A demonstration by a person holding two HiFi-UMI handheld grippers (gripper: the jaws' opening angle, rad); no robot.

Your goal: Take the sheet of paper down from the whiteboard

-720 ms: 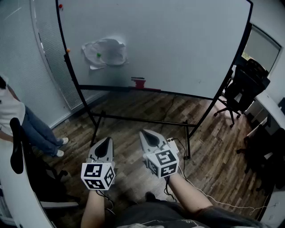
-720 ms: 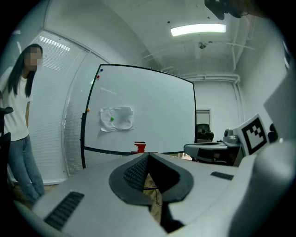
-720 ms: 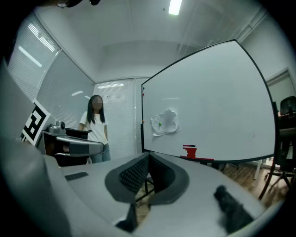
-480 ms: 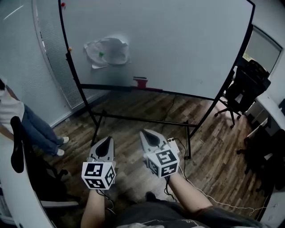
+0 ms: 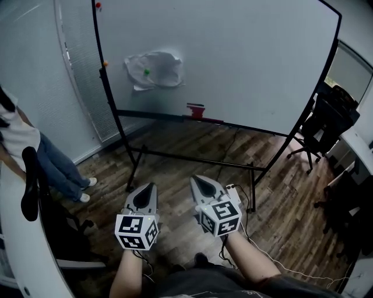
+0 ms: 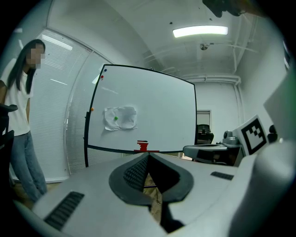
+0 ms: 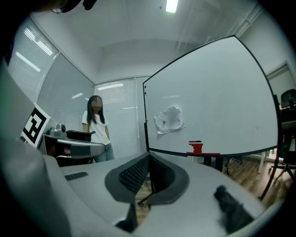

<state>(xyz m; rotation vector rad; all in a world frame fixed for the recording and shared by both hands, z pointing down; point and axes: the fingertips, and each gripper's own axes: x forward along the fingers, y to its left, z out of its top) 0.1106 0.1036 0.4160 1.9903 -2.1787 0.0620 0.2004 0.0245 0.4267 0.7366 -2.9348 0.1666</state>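
A crumpled white sheet of paper [image 5: 155,70] hangs on the whiteboard [image 5: 245,52], pinned by a green magnet [image 5: 146,72]. The same paper [image 6: 120,117] shows in the left gripper view, and the paper [image 7: 169,120] also shows in the right gripper view. My left gripper [image 5: 145,192] and right gripper [image 5: 201,184] are held side by side low in the head view, well short of the board. Both are shut with nothing between the jaws, and both point at the board.
A red eraser [image 5: 195,110] sits on the board's tray. A red magnet [image 5: 98,5] and an orange magnet [image 5: 105,63] cling to the left frame. A person [image 5: 35,157] stands at the left beside a black chair [image 5: 55,224]. Office chairs [image 5: 326,119] stand at the right. A white cable [image 5: 280,259] crosses the wooden floor.
The head view has shifted, so the board and paper sit further right and lower in the picture. Both grippers have stayed shut and side by side.
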